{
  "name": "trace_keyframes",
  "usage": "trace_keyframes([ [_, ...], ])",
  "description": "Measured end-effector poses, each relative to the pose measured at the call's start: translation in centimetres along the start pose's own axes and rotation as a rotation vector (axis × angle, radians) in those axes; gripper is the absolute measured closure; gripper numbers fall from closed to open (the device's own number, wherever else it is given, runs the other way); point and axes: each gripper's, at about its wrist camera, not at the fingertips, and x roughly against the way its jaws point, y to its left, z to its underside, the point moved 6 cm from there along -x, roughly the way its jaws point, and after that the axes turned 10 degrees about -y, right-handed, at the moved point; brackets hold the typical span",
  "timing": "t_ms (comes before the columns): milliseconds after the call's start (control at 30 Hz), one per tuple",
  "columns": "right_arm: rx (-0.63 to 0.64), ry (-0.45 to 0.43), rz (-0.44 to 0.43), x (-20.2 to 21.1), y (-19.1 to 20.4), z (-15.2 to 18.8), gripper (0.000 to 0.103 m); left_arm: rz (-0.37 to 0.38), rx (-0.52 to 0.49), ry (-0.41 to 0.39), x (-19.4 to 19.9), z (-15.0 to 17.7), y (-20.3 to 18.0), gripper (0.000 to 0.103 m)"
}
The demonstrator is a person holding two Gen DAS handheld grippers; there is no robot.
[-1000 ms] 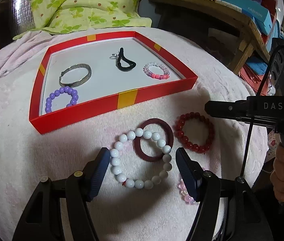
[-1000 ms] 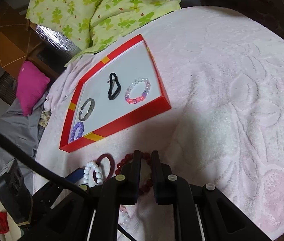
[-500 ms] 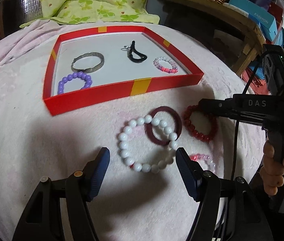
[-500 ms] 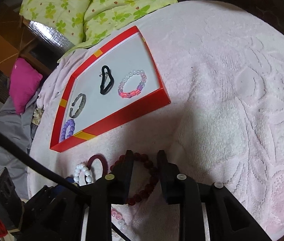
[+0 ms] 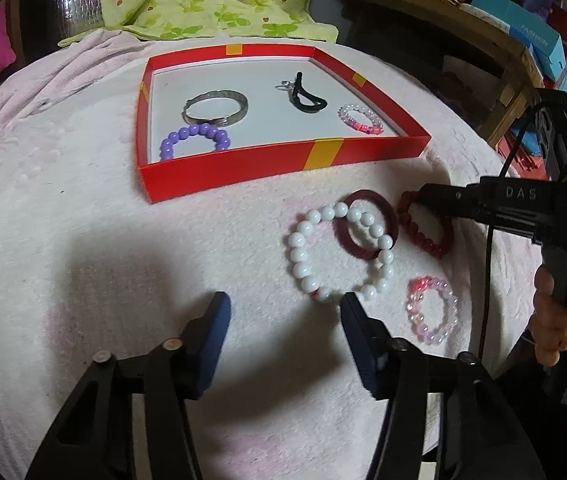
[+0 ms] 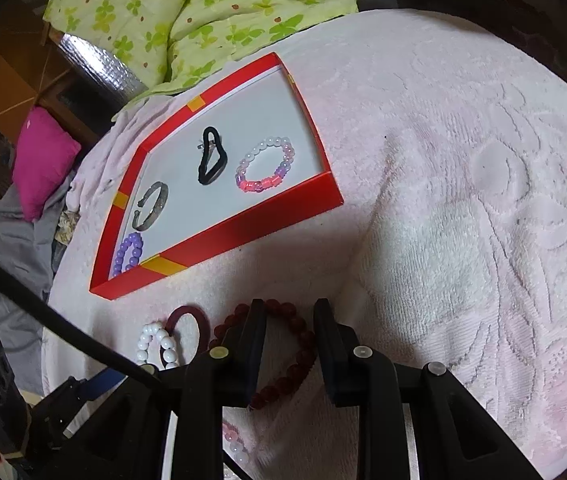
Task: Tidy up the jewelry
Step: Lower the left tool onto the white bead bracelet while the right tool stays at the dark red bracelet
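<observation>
Jaws of the right gripper [image 6: 289,312] are standing partly apart, straddling the dark red bead bracelet [image 6: 295,356] on the pink towel [image 6: 463,240]; left gripper [image 5: 285,312] is gaping wide, empty. Light, floppy and rolling, it probably wants pinching across one strand.

A red tray [image 5: 243,170] is seen on a pink blanket [image 5: 63,240]. A silver bangle [image 5: 217,107], a purple bead bracelet [image 5: 195,139] and a black band [image 5: 307,98] are kept inside it. A white bead bracelet [image 5: 303,256] is laid over a dark red ring [image 5: 391,216]. The left gripper [image 5: 283,312] is held with its jaws wide apart, nothing between them.
</observation>
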Motion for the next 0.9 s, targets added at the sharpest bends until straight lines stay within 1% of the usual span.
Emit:
trace_keyframes([
  [33, -0.007, -0.001, -0.001, 0.0, -0.1, 0.0, 0.075, -0.003, -0.003, 0.001, 0.1, 0.0, 0.1, 0.051],
  [100, -0.011, -0.005, -0.001, 0.0, -0.1, 0.0, 0.075, -0.008, -0.005, 0.0, 0.2, 0.1, 0.2, 0.058],
  [167, -0.006, -0.009, 0.004, 0.1, -0.1, 0.1, 0.075, -0.014, -0.004, 0.0, 0.3, 0.1, 0.5, 0.063],
  [300, -0.002, -0.014, 0.009, 0.1, 0.0, 0.2, 0.075, 0.004, 0.021, -0.023, 0.9, -0.3, 0.6, 0.063],
  [333, -0.002, -0.014, 0.01, 0.1, 0.0, 0.2, 0.075, 0.002, 0.013, -0.034, 1.1, -0.4, 0.4, 0.062],
  [367, -0.002, -0.015, 0.011, 0.1, 0.1, 0.2, 0.075, 0.001, 0.005, -0.042, 1.1, -0.5, 0.2, 0.059],
  [467, 0.001, -0.014, 0.012, 0.2, 0.1, 0.3, 0.075, 0.015, -0.028, -0.074, 1.5, -0.8, -1.0, 0.04],
  [567, -0.004, -0.01, 0.007, 0.2, 0.0, 0.3, 0.075, 0.034, -0.061, -0.089, 1.3, -1.0, -1.9, 0.037],
  [600, -0.007, -0.009, 0.003, 0.3, -0.1, 0.3, 0.075, 0.036, -0.069, -0.087, 1.1, -1.0, -2.3, 0.035],
  [700, -0.02, 0.0, -0.01, 0.5, -0.3, 0.4, 0.075, 0.036, -0.066, -0.062, -0.1, -1.1, -2.6, 0.035],
  [733, -0.025, 0.003, -0.015, 0.6, -0.4, 0.5, 0.075, 0.044, -0.06, -0.058, -0.3, -1.1, -2.7, 0.035],
  [800, -0.033, 0.011, -0.026, 0.7, -0.6, 0.5, 0.075, 0.086, -0.043, -0.058, -0.5, -1.2, -3.2, 0.035],
  [900, -0.043, 0.021, -0.039, 0.9, -0.8, 0.6, 0.075, 0.108, -0.063, -0.075, -0.5, -1.4, -4.0, 0.033],
])
